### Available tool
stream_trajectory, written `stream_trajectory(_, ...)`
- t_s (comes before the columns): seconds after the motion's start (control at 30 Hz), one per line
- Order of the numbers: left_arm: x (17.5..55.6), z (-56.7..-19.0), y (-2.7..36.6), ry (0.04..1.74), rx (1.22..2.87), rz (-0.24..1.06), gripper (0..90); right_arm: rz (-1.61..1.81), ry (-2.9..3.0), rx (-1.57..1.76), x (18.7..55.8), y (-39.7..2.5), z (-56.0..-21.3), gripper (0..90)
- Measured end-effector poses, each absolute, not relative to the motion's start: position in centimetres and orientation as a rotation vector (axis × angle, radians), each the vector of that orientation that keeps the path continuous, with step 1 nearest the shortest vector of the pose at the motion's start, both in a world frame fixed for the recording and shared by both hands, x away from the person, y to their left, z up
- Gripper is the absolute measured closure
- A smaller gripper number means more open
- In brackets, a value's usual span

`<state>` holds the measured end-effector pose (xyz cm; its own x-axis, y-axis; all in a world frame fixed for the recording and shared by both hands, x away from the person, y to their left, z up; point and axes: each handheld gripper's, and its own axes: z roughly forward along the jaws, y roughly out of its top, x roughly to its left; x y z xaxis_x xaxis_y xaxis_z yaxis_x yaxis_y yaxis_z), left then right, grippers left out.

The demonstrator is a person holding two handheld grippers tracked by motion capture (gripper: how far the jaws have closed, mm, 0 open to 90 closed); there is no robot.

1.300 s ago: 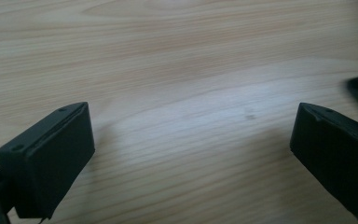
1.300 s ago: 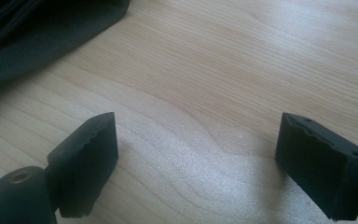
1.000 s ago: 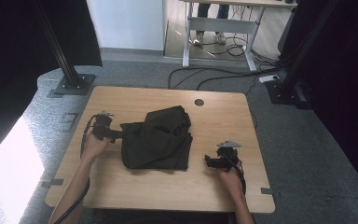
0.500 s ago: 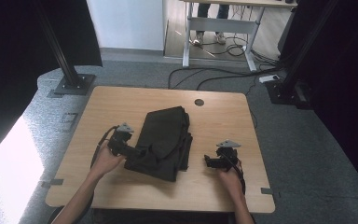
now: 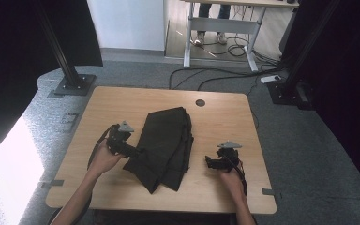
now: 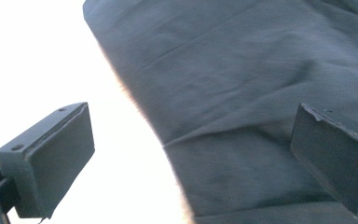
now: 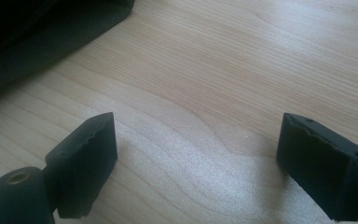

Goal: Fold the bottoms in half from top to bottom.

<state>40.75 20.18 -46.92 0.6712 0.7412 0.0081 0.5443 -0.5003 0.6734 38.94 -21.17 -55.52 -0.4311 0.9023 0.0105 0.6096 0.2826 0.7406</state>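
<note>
Folded dark cloth (image 5: 166, 143) at mid-table (image 5: 122, 101), long axis running from the far cable hole (image 5: 200, 102) down toward the near edge, slightly slanted. Left gripper (image 5: 138, 151) right at the cloth's left edge, jaws wide apart and straddling that edge: one pad over bare wood, the other over fabric in the left gripper view (image 6: 242, 116). Nothing clamped yet. Right gripper (image 5: 207, 162) parked on bare wood just right of the cloth, also agape, with only a corner of fabric (image 7: 42, 42) showing beyond its jaws. Left hand (image 5: 104, 159) plainly the nearer of the two to the cloth; likely next, a closing pinch on that left edge, cloth lying ahead and to the right of the jaws. Right hand (image 5: 229, 180) trailing behind its tool, idle.

Count: one cloth, two grippers, two hands, one table, one cable hole.
</note>
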Motion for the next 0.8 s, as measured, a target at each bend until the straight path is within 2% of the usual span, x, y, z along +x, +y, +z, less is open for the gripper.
stream_trajectory(0.23,42.2,-49.8,20.1,1.036,2.282,0.395,0.0,0.959,2.144,1.361,38.9,-21.2,-55.5,12.2)
stream_trajectory(0.5,40.6,-51.1,18.5,0.983,2.286,0.430,2.0,0.960,2.145,1.359,38.8,-21.1,-55.5,12.2)
stream_trajectory(0.63,39.7,-50.6,20.1,0.989,2.214,0.417,0.0,0.961,2.147,1.356,38.6,-21.2,-55.5,12.2)
stream_trajectory(0.8,38.6,-51.7,24.0,1.078,2.164,0.443,0.0,0.964,2.157,1.348,38.2,-21.3,-55.5,12.2)
